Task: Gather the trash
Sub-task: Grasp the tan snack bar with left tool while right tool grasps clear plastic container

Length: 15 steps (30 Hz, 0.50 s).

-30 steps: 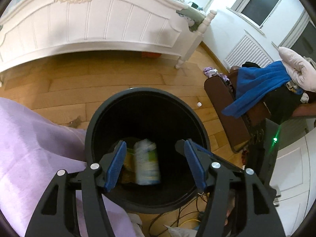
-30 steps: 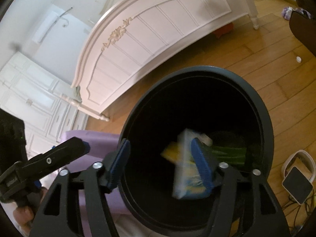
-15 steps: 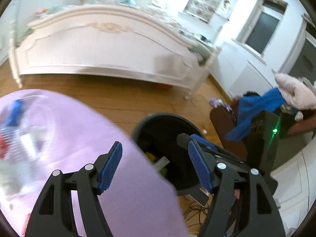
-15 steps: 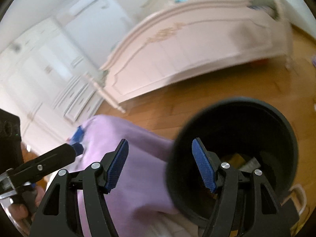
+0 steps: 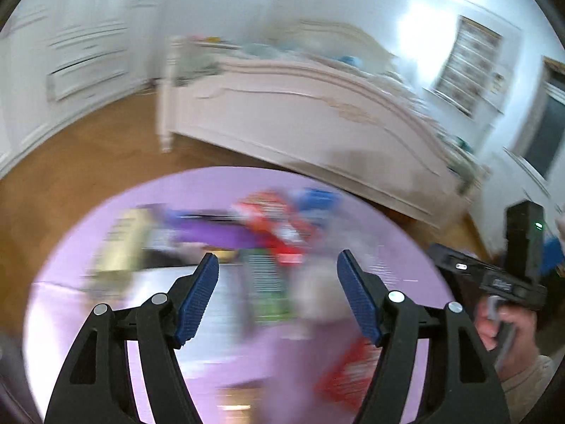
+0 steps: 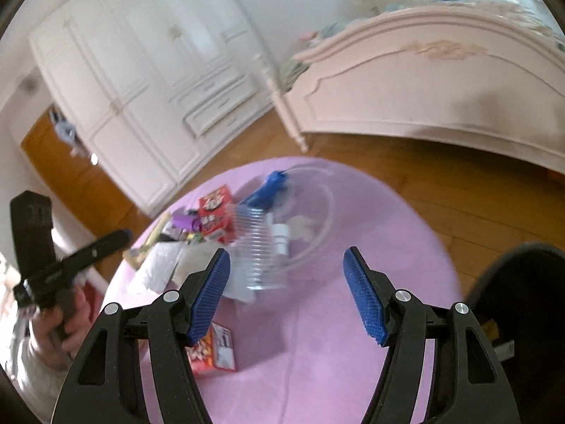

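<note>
Swinging both tools toward the round purple mat (image 6: 353, 212), you were between drops: nothing was gripped, and the next piece of litter had yet to be chosen. The mat looked soft and flat, spread on a plank wood floor (image 6: 441, 183), with the black trash bin (image 6: 522, 282) at its right edge, a smooth round-walled tub. The trash pile (image 6: 226, 240) lay on the mat's far left part. In it, a ribbed clear plastic bottle (image 6: 259, 251) lay nearest your right gripper (image 6: 286, 293), beside a red carton (image 6: 215, 212), crumpled white paper (image 6: 159, 268) and a blue item I could not identify. A second red box (image 6: 212, 353) lay near, under the left finger.

Your right gripper's jaws stood wide and empty. Your left gripper (image 5: 277, 298), its jaws having just been opening, was also wide with nothing between them; its view was badly blurred.

Next, I judge, you needed to settle over one item, likely the bottle, which may crush or slip under the pads.
</note>
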Available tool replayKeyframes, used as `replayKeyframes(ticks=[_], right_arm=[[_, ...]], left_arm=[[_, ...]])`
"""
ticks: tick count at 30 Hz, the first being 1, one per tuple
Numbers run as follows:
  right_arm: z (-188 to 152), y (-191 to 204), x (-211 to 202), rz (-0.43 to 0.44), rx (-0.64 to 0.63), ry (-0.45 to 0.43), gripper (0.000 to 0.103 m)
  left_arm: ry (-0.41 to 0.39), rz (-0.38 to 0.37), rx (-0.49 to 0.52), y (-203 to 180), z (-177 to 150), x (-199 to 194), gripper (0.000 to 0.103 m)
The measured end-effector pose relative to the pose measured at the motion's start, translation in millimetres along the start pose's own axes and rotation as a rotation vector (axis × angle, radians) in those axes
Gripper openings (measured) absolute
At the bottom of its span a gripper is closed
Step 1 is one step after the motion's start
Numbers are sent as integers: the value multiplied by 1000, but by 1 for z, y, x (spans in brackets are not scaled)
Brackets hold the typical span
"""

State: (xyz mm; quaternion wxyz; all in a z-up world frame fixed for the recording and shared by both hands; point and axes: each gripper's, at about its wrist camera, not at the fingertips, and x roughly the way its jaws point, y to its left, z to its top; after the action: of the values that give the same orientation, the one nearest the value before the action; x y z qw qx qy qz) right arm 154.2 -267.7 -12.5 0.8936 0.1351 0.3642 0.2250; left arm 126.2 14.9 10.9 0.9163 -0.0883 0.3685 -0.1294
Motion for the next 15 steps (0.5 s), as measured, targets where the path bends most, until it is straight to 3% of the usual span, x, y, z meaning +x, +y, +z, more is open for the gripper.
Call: replayKeyframes(ticks=[4,9,11,15], right_arm=[[7,9,33,44,1,92,67],[9,9,62,46,11,186,67],[9,9,71,44,14,214,60],[2,18,80,39,-9,250,35]], left_arm=[[23,83,-30,60,4,0,70],[106,103,-29,103,-1,20,70],[132,101,-31,110,-3,28,70],[147,95,-30,133,-4,35,68]])
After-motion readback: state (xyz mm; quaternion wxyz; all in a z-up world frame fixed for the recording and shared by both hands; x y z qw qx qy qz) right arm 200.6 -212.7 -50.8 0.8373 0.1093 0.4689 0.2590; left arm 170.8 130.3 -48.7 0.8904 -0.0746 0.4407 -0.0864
